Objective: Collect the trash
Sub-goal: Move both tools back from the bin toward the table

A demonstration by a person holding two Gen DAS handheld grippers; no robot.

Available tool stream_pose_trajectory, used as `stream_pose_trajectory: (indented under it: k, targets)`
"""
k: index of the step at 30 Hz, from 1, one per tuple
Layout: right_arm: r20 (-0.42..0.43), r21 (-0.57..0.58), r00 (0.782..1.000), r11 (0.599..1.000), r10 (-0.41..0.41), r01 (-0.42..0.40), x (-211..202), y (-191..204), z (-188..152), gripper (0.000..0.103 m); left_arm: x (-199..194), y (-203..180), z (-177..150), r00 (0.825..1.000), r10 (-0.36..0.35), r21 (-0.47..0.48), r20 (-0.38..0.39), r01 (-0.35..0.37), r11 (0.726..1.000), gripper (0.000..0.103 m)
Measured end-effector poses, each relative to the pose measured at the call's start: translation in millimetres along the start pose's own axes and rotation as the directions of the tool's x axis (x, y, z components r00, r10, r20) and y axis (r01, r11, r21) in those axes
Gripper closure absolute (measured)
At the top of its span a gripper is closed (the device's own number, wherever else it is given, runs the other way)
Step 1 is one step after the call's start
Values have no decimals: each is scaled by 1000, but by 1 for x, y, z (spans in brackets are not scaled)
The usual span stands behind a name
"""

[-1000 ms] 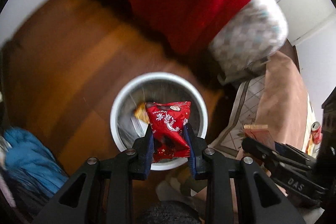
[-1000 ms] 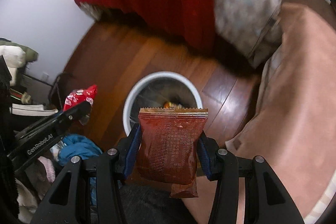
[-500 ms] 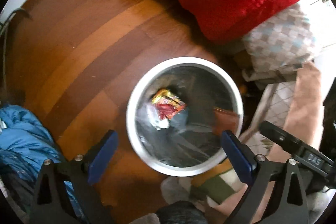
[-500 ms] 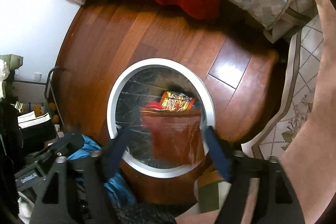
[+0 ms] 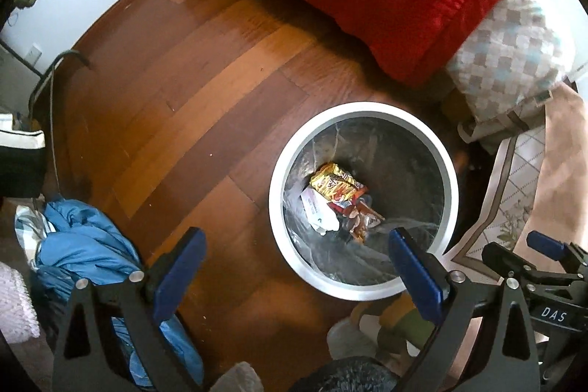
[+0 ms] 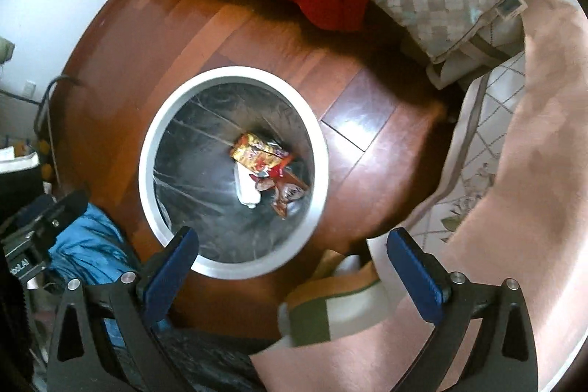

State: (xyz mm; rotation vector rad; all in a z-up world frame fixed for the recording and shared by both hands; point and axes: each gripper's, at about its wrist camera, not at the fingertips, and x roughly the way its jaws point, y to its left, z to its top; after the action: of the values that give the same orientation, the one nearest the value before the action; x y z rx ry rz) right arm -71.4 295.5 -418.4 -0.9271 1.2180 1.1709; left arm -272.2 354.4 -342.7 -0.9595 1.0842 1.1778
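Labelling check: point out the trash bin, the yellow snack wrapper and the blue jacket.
trash bin (image 6: pixel 147 149): right wrist view, left part of white rim.
yellow snack wrapper (image 5: pixel 332 186): left wrist view, middle of wrapper, inside bin.
blue jacket (image 5: pixel 84 245): left wrist view, middle of crumpled fabric on floor.

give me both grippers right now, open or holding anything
left gripper: open, jaws just opened, nothing between them
right gripper: open, jaws just opened, nothing between them

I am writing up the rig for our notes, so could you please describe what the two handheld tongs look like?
Both match. The left tongs and right tongs each have two black triangular arms with cut-out windows, silver pivot bolts, and flat blue pads inside the tips. Seen from the left wrist, the right tongs' black body carries white lettering, "DAS". No cables or sleeves are visible.
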Motion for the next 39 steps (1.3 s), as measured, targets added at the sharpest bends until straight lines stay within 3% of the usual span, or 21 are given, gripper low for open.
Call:
stream_pose_trajectory:
  k: [9, 18, 24, 29, 34, 37, 39]
  targets:
    - [45, -17, 999, 1000, -20, 20, -30, 3, -15, 0, -40, -13, -8, 997, 8, 40, 72, -10, 999, 2]
    - [157, -18, 988, 1000, 1, 1, -97, 2, -38, 0, -108, -30, -25, 984, -26, 88, 177, 10, 996, 2]
    - [270, -17, 962, 999, 41, -38, -163, -3, -66, 0, -166, -42, -47, 964, -39, 120, 262, 7, 993, 2]
    - [360, 4, 924, 991, 126, -137, -223, -16, -94, 0, -214, -64, -66, 941, -41, 149, 335, -10, 989, 2]
    - [434, 56, 882, 972, 181, -227, -274, -56, -128, 0, -236, -116, -81, 923, -96, 204, 373, 19, 979, 2]
    - [460, 128, 874, 962, 158, -242, -295, -103, -152, 0, -226, -174, -91, 930, -130, 274, 343, 33, 961, 2]
    - [468, 198, 878, 956, 101, -216, -304, -145, -170, 0, -215, -215, -98, 939, -159, 317, 306, 57, 947, 2]
